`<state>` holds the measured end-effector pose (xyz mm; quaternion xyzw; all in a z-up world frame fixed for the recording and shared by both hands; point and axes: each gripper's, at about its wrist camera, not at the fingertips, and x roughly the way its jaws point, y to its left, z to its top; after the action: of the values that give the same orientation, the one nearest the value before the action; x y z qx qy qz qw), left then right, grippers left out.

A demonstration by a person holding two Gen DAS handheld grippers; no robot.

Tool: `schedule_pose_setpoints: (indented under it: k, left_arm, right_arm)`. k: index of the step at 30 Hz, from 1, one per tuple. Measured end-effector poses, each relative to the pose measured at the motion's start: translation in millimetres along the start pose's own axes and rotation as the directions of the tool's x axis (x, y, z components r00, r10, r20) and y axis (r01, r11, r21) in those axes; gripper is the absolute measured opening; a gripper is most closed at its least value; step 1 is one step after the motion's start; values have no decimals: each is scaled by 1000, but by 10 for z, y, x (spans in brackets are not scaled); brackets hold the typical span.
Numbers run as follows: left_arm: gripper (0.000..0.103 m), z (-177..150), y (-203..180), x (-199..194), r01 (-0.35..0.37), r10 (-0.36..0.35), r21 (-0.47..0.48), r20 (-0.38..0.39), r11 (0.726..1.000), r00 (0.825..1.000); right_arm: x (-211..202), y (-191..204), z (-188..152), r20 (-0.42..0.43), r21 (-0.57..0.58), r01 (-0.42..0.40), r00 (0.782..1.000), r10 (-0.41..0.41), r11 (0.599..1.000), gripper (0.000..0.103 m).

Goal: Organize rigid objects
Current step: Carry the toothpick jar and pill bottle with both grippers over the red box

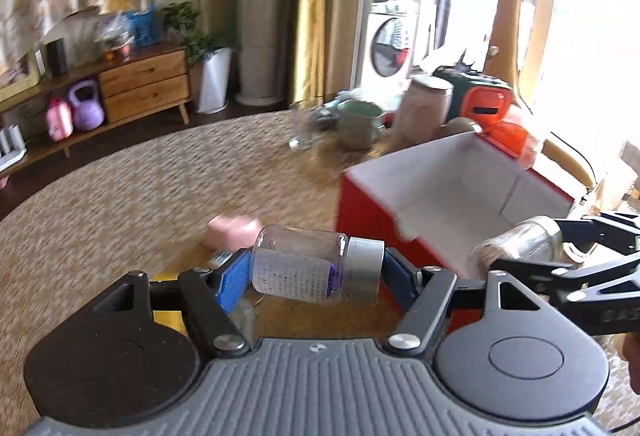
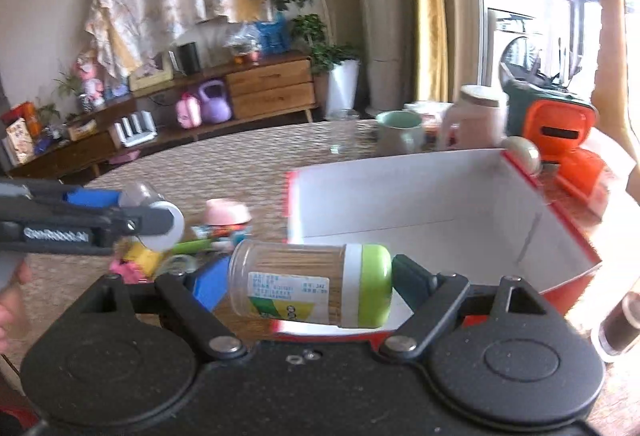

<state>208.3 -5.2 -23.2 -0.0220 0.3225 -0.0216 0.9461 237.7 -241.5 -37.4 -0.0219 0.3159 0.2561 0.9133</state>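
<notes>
My left gripper [image 1: 316,270] is shut on a clear jar with a silver lid [image 1: 316,264], held sideways end to end between the blue pads. It hangs above the woven table, just left of a red box with a white inside [image 1: 452,187]. My right gripper [image 2: 308,284] is shut on a toothpick jar with a green lid [image 2: 312,284], also sideways, over the near corner of the same red box [image 2: 420,195]. In each wrist view the other gripper shows at the side with its jar: right gripper [image 1: 516,250], left gripper [image 2: 152,207].
Small toys and a pink bowl [image 2: 226,211] lie on the table left of the box. Behind the box stand a green mug [image 2: 400,131], a pale canister [image 2: 472,123], a glass [image 2: 344,131] and an orange-green container [image 2: 556,123]. A dark drink glass [image 2: 618,324] stands at right.
</notes>
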Motion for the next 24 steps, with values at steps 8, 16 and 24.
schedule_pose_setpoints:
  k: [8,16,24]
  left_arm:
    - [71,424,-546,467,84,-82,50,-48,995,996]
    - [71,684,-1074,1113,135,-122,88,-142,987,982]
    - [71,772,-1346,1808,140,-110,97,-265,985,958]
  right_arm:
    - [197,-472,85,-30,-14,73,997,-73,997,85]
    - [504,-836,82,-122,-61,91,988,-98,994,85]
    - [849,-980,108,-238,-123,58,967,-86,991,85]
